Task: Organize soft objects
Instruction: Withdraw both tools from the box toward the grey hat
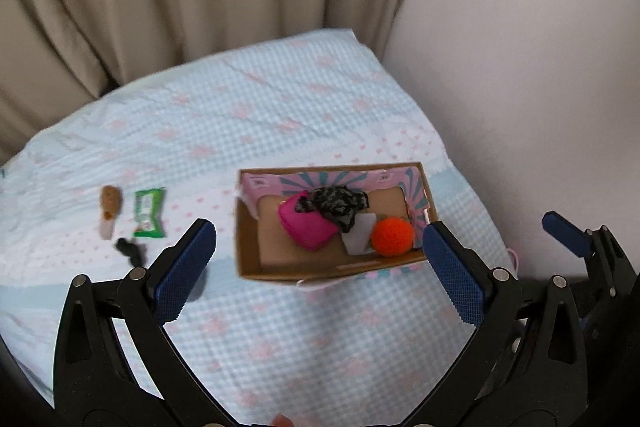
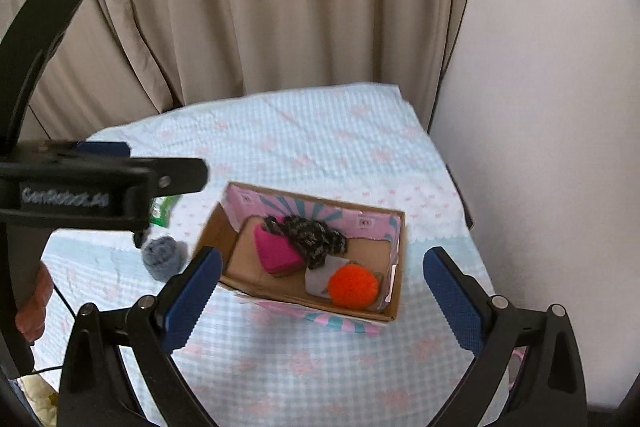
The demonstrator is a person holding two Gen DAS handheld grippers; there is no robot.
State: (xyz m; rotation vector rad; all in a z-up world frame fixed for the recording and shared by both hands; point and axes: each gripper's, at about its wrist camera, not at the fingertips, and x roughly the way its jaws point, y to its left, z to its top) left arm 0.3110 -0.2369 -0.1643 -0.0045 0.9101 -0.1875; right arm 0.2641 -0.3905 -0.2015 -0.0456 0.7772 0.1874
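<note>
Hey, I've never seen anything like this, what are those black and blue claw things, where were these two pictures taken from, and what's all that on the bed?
The claws are two hand-held grippers, each carrying a camera that looks out between its blue-padded fingers. One picture comes from the left gripper, the other from the right gripper. Both are open and hold nothing. Below lies a bed with a checked sheet. On it stands an open cardboard box containing a pink pouch, a black-and-white knitted piece, a grey cloth and an orange ball. Outside the box lie a green packet, a brown toy, a small black item and a grey ball.
</note>
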